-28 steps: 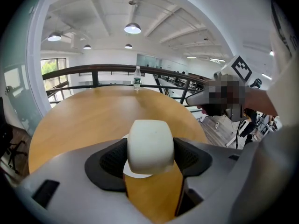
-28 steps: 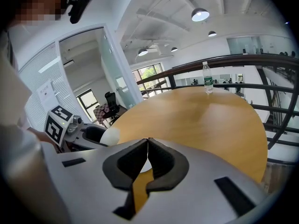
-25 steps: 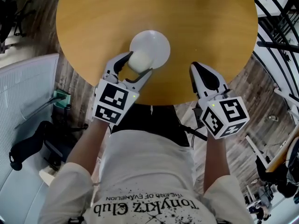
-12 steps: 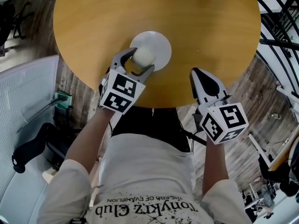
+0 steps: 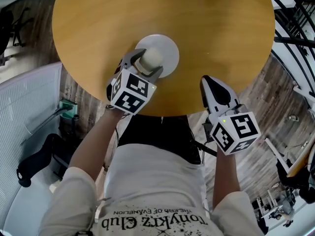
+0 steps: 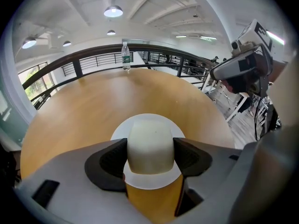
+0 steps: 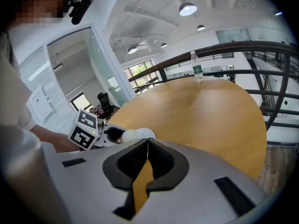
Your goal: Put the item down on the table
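Observation:
A pale cream, rounded item (image 5: 151, 57) (image 6: 150, 143) is held between the jaws of my left gripper (image 5: 146, 65) (image 6: 150, 157), which is shut on it. It hangs just over a white round plate (image 5: 167, 49) (image 6: 140, 123) near the front edge of the round wooden table (image 5: 206, 28) (image 6: 93, 106). My right gripper (image 5: 214, 85) (image 7: 147, 143) is at the table's front right edge, its jaws shut with nothing between them. In the right gripper view the item (image 7: 130, 135) and the left gripper (image 7: 114, 133) show small at the left.
A water bottle (image 6: 125, 56) (image 7: 196, 70) stands at the far edge of the table. A dark railing (image 6: 84, 59) runs beyond it. The table's front edge lies just ahead of the person's torso (image 5: 157, 181).
My left gripper has moved forward with the item, from the plate's front rim to over the plate. The right gripper has hardly moved.

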Demonstrator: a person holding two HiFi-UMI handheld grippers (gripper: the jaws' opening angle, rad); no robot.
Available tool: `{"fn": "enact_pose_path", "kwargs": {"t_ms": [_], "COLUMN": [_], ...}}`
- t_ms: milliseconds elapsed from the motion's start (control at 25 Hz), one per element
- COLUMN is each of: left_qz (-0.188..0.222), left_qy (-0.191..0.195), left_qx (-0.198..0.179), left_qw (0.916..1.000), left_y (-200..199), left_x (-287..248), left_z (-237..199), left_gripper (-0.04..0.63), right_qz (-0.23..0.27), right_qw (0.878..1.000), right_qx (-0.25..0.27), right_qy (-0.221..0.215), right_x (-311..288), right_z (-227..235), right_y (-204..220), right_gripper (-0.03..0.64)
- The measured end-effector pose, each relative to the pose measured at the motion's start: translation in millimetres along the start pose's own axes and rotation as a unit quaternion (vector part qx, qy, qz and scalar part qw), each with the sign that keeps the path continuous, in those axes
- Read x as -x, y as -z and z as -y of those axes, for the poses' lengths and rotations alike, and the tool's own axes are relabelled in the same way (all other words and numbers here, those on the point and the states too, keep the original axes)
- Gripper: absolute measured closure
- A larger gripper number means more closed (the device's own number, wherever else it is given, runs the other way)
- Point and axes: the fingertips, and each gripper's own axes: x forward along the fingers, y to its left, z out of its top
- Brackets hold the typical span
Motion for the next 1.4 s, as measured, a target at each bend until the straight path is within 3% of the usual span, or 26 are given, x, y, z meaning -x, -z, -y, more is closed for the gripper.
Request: {"fn": "enact_pose_path", "kwargs": {"t_ms": [1400], "left_qz": [-0.049], "left_qy": [0.037], "left_qx": [-0.030], "left_qw": [0.9976], "left_y": [1.3], "left_x": [-34.0], "left_z": [0.3], "left_gripper": [0.273], "right_qz": [-0.005], "right_qw": [1.000], "right_qx": [-0.021], "right_qy": [0.004], "right_x": [-3.6], "right_z": [14.3], "right_y": [8.6], "right_gripper": [0.592]}}
